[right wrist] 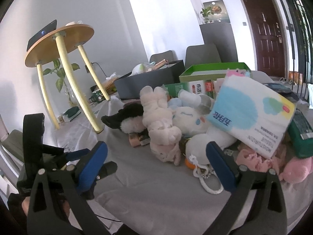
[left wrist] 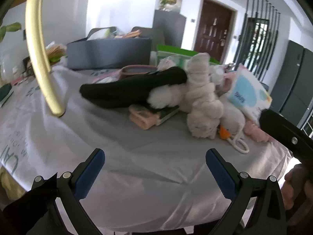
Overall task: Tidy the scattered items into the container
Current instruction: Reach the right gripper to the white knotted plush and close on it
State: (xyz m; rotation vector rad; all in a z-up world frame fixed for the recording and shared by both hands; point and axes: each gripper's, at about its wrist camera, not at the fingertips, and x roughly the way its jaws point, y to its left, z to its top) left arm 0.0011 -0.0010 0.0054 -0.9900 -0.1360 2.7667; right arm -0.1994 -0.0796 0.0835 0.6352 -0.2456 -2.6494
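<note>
Grey cloth (left wrist: pixel 137 166) lies bare between both spread grippers and toy pile (right wrist: pixel 166 125).

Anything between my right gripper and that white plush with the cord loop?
Nothing visible. The right gripper is open over bare grey cloth, and the white plush lies just ahead of it, its cord loop trailing toward the right finger.

The dark storage bin (left wrist: pixel 109 53) hides its own inside behind its near wall. A flat book (left wrist: pixel 166 114) lies mostly buried under the black plush (left wrist: pixel 133 90), and the tissue pack (right wrist: pixel 252 115) covers the toys behind it.
</note>
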